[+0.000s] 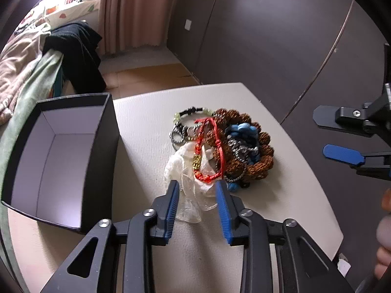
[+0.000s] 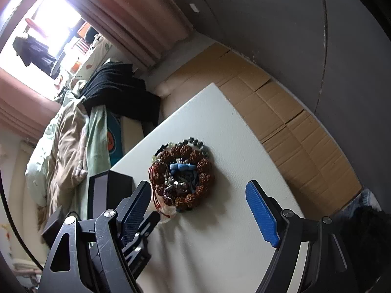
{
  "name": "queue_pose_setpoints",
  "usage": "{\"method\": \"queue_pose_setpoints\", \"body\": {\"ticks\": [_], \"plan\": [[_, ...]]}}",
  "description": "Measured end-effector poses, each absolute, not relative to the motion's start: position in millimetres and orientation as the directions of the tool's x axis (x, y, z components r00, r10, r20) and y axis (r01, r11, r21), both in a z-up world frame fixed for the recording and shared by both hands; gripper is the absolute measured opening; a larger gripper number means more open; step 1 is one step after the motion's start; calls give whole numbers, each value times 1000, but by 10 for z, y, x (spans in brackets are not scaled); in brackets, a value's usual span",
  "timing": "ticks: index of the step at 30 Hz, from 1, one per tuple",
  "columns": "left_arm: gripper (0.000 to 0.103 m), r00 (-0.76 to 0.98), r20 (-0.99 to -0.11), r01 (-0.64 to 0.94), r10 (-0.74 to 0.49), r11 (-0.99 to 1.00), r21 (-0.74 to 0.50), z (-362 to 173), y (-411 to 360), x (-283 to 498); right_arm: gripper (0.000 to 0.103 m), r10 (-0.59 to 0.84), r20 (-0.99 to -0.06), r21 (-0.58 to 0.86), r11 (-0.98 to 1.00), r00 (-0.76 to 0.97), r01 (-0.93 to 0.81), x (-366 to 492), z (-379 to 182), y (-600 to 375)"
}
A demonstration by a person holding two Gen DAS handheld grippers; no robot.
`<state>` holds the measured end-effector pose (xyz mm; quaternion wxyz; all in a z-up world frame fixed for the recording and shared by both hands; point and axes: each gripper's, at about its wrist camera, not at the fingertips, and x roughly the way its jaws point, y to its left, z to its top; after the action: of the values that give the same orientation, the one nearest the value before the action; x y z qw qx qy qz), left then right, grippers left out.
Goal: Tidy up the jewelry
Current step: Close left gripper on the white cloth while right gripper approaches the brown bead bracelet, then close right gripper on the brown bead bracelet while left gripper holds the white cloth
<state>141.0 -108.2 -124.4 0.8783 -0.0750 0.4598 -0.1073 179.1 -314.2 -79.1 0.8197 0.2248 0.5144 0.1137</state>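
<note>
A pile of jewelry lies on the white table (image 1: pixel 146 127): a brown bead bracelet (image 1: pixel 254 151), a red cord bracelet (image 1: pixel 207 151), blue beads (image 1: pixel 242 129), a silver chain and a black-and-green bead bracelet (image 1: pixel 193 111). A clear plastic pouch (image 1: pixel 190 180) lies at the pile's near side. My left gripper (image 1: pixel 197 185) is open, its fingers either side of the pouch. My right gripper (image 2: pixel 198 188) is open wide, held above the pile (image 2: pixel 183 175); it also shows in the left wrist view (image 1: pixel 330 134).
An open black box (image 1: pixel 61 156) with a pale inside stands at the table's left; it shows behind the right gripper's left finger (image 2: pixel 107 188). A bed with blankets (image 2: pixel 66 141) is beyond. Cardboard (image 2: pixel 281 112) covers the floor by a dark wall.
</note>
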Motion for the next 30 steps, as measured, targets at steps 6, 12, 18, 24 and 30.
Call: {"method": "queue_pose_setpoints", "body": {"ticks": [6, 12, 18, 24, 30], "plan": [[0, 585, -765, 108, -271, 960, -258, -1136, -994, 1368, 53, 477, -772, 529, 849, 420, 9, 1819, -839, -3039], [0, 617, -717, 118, -325, 939, -324, -909, -832, 1269, 46, 506, -774, 547, 837, 381, 1, 1888, -967, -2867], [0, 640, -691, 109, -335, 930, -350, -769, -714, 1216, 46, 490, -785, 530, 848, 378, 2, 1979, -1045, -2774], [0, 672, -660, 93, -337, 922, -376, -623, -522, 1138, 44, 474, -793, 506, 862, 383, -20, 2040, -1058, -2629], [0, 693, -645, 67, -323, 919, -388, -545, -367, 1088, 44, 416, -835, 454, 891, 361, 24, 2104, -1173, -2582]]}}
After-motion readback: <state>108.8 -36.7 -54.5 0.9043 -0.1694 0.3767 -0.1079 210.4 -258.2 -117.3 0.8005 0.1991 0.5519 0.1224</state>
